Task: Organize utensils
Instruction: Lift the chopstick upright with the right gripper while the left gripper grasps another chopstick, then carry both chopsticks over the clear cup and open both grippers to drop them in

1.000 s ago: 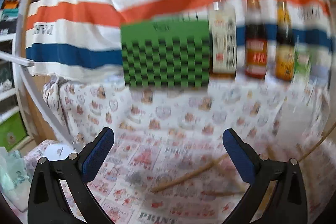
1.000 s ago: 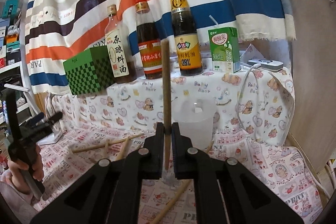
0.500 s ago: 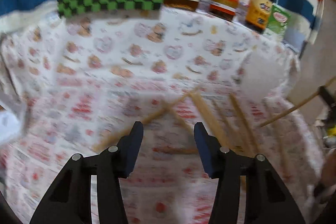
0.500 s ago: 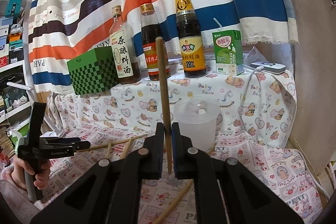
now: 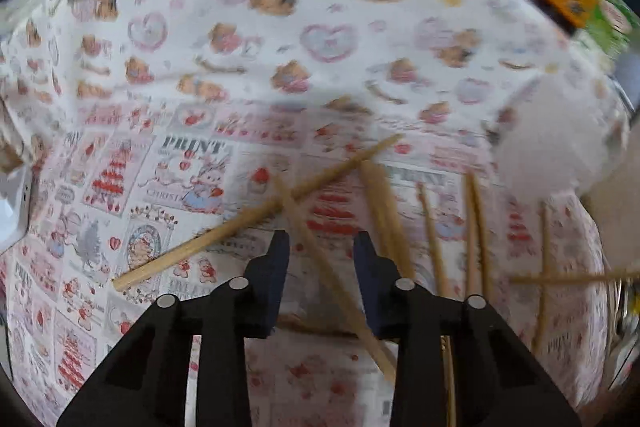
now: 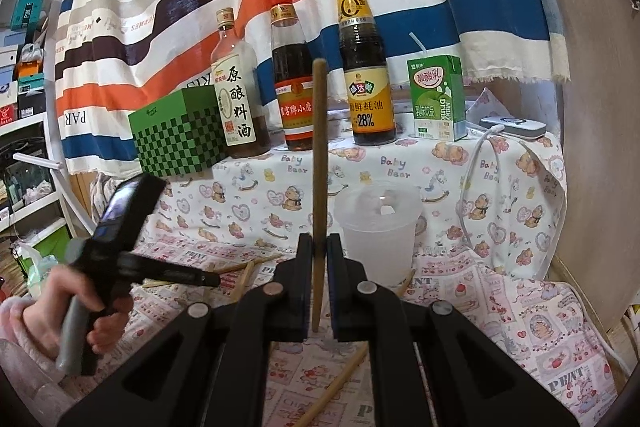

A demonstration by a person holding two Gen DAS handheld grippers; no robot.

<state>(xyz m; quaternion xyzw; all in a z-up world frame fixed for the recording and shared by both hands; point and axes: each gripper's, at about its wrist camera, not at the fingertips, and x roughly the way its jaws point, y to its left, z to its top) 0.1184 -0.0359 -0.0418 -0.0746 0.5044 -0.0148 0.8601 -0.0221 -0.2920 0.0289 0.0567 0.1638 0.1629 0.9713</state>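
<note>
Held chopstick: a slim, round, pale-brown wooden chopstick (image 6: pixel 319 163) stands nearly upright, clamped between the pads of the right tool (image 6: pixel 319 247); its blunt top end rises in front of the bottles.
Right tool: black plastic arms with dark blue pads, pressed together on the wooden chopstick.
Left tool: the left tool (image 5: pixel 320 247) has the same black arms and blue pads — its jaws are closing, pointed steeply down at the worktop; a loose chopstick (image 5: pixel 316 259) runs diagonally through the gap, and the pads do not press on it yet.
Loose chopsticks: the scattered wooden chopsticks (image 5: pixel 432 227) lie flat on the cloth, some crossing, some side by side — all smooth, thin and light tan.
Worktop: a cloth-covered worktop (image 5: pixel 168 187) with a soft pink-and-white print of bears, hearts and lettering.
Cup: a translucent white plastic cup (image 6: pixel 378 227) stands on the cloth, just right of the held chopstick in the right wrist view.
Shelf behind: three glass sauce bottles (image 6: pixel 366 67), a green checkered box (image 6: pixel 180 143) and a green drink carton (image 6: pixel 436 99) stand against striped fabric.
Person: a hand (image 6: pixel 76 311) grips the left tool's handle.
</note>
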